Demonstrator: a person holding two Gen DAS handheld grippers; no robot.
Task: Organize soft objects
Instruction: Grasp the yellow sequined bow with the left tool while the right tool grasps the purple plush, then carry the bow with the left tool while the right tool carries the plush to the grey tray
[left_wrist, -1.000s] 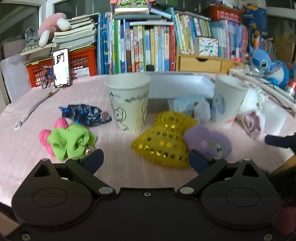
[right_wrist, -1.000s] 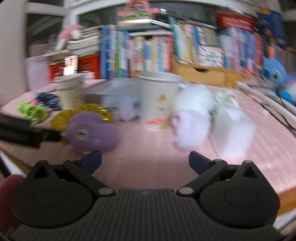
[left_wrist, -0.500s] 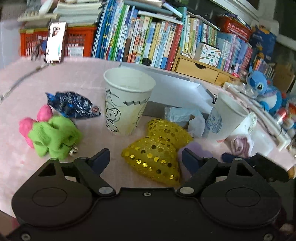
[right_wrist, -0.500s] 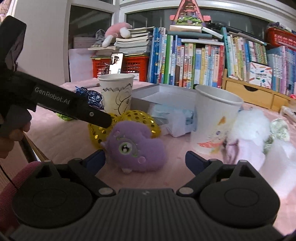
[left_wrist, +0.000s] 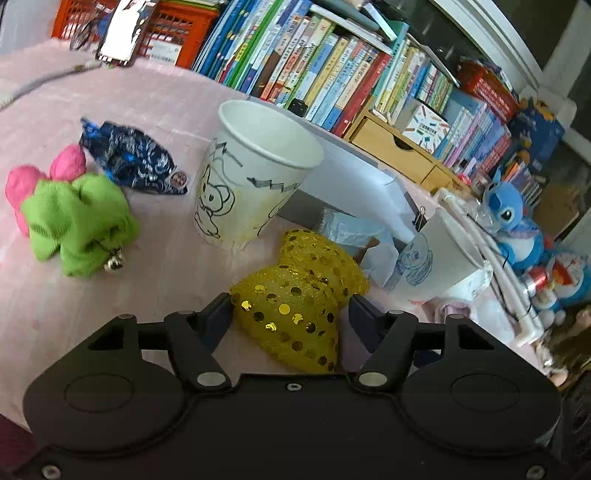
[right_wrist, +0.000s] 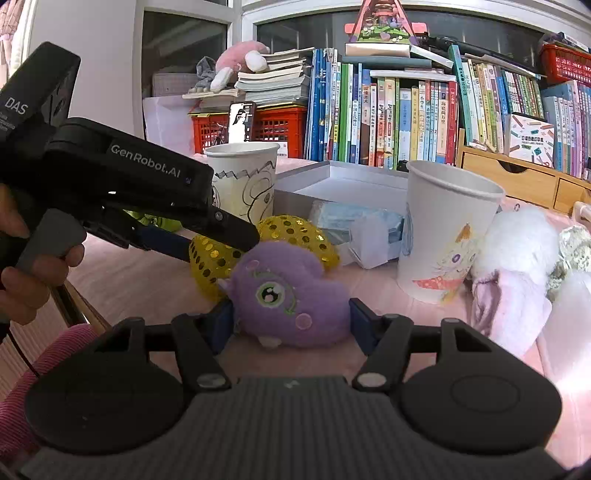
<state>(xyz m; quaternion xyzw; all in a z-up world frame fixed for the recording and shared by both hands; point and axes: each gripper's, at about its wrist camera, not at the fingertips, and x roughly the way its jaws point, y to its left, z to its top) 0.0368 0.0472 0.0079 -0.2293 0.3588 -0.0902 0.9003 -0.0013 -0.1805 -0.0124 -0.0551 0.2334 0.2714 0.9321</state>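
Note:
My left gripper (left_wrist: 290, 314) straddles a yellow sequined bow (left_wrist: 295, 291) on the pink table; its jaws stand open around it, the left pad touching. The bow also shows in the right wrist view (right_wrist: 295, 230). My right gripper (right_wrist: 290, 321) is open around a purple plush toy (right_wrist: 288, 291), a pad close on each side. A cup with a drawn mouse figure (left_wrist: 255, 184) stands behind the bow. A second cup (right_wrist: 443, 229) stands to the right.
A green and pink soft toy (left_wrist: 70, 218) and a dark blue pouch (left_wrist: 133, 158) lie at the left. A grey box lid (right_wrist: 343, 184) and a blue packet (right_wrist: 354, 221) sit behind the cups. White and pink fluffy items (right_wrist: 513, 273) lie at the right. Books line the back.
My left gripper moved forward and down over the yellow bow and narrowed around it. My right gripper advanced so the purple plush now sits between its fingers.

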